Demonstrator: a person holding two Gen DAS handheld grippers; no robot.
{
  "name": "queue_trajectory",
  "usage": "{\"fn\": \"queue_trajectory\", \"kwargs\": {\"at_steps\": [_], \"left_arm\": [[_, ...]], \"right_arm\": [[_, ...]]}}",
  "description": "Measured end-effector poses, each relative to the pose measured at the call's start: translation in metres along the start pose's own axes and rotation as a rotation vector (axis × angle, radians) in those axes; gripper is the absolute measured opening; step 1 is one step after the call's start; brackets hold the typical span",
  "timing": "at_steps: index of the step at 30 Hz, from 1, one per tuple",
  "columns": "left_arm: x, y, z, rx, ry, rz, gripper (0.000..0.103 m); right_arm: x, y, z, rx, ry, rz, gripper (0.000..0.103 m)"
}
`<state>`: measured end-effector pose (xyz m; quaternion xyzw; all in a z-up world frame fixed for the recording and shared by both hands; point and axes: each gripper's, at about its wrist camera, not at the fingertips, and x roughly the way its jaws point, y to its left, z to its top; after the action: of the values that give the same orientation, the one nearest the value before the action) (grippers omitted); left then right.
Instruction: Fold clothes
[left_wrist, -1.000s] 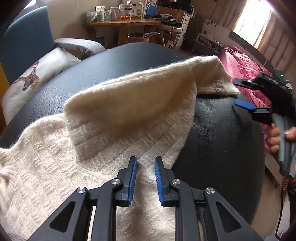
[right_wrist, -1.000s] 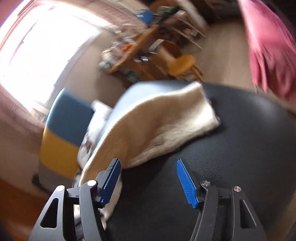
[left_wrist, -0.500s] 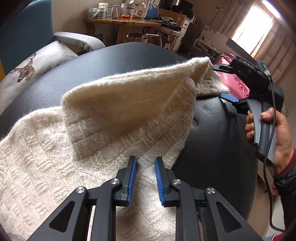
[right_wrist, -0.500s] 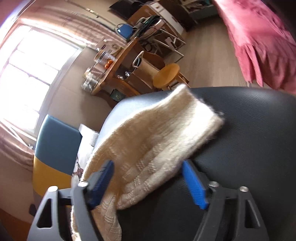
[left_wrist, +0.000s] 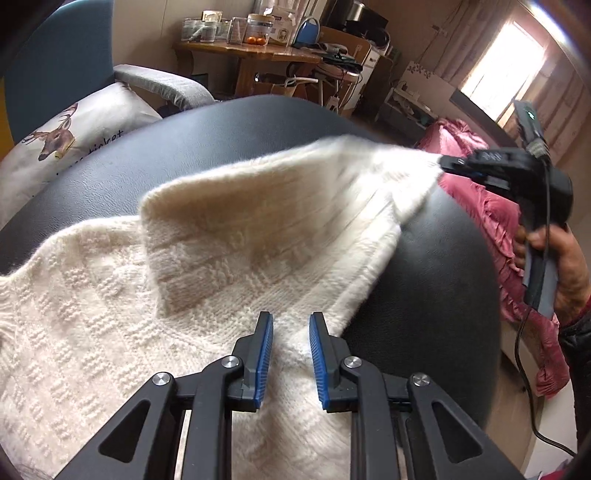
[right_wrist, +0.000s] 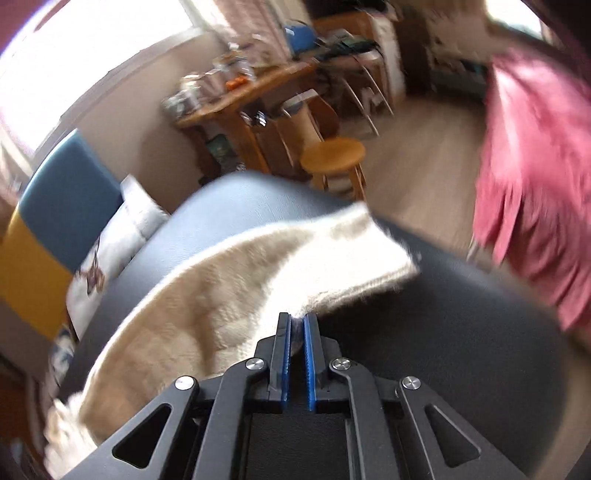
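A cream knitted sweater (left_wrist: 240, 240) lies across a black leather seat (left_wrist: 424, 295), with one part folded over on top. My left gripper (left_wrist: 291, 325) sits at the sweater's near edge, jaws narrowly apart with knit bunched between the blue pads. My right gripper (left_wrist: 447, 166), held by a person's hand (left_wrist: 565, 273), is shut on the far corner of the folded part and holds it lifted off the seat. In the right wrist view, the right gripper (right_wrist: 296, 321) pinches the sweater (right_wrist: 221, 288) edge above the seat (right_wrist: 443, 332).
A pink ruffled cloth (left_wrist: 491, 221) hangs right of the seat. A deer-print cushion (left_wrist: 62, 140) rests on a blue armchair at the left. Behind stand a cluttered wooden table (left_wrist: 258, 51) and a round stool (right_wrist: 332, 155).
My right gripper went from wide open beside the sweater to shut on its corner, and the corner now lifts. The left gripper keeps its hold at the near edge.
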<state>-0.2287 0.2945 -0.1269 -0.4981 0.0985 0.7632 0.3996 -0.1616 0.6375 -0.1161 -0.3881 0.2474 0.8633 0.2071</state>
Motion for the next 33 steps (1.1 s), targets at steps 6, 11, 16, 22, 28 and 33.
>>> {"fn": "queue_trajectory", "kwargs": {"at_steps": [6, 11, 16, 22, 28, 33], "left_arm": [[-0.003, -0.002, 0.004, 0.0, 0.005, 0.036, 0.02], [-0.005, -0.004, 0.007, 0.0, 0.008, 0.066, 0.02], [0.005, -0.012, 0.012, 0.021, 0.03, 0.082, 0.02], [0.007, -0.007, 0.014, 0.016, 0.017, 0.089, 0.02], [-0.004, 0.006, 0.011, -0.028, 0.001, 0.044, 0.02], [-0.023, 0.011, 0.007, -0.076, -0.047, -0.015, 0.02]], "right_arm": [[-0.061, -0.015, -0.005, -0.125, -0.053, -0.057, 0.0], [-0.05, -0.022, -0.004, -0.138, -0.029, -0.043, 0.001], [-0.028, -0.018, 0.001, -0.154, -0.003, 0.001, 0.001], [0.038, 0.006, -0.002, -0.312, 0.184, -0.132, 0.001], [0.019, -0.013, -0.035, -0.443, 0.2, -0.262, 0.0], [0.011, -0.021, -0.032, -0.371, 0.185, -0.211, 0.001]]}}
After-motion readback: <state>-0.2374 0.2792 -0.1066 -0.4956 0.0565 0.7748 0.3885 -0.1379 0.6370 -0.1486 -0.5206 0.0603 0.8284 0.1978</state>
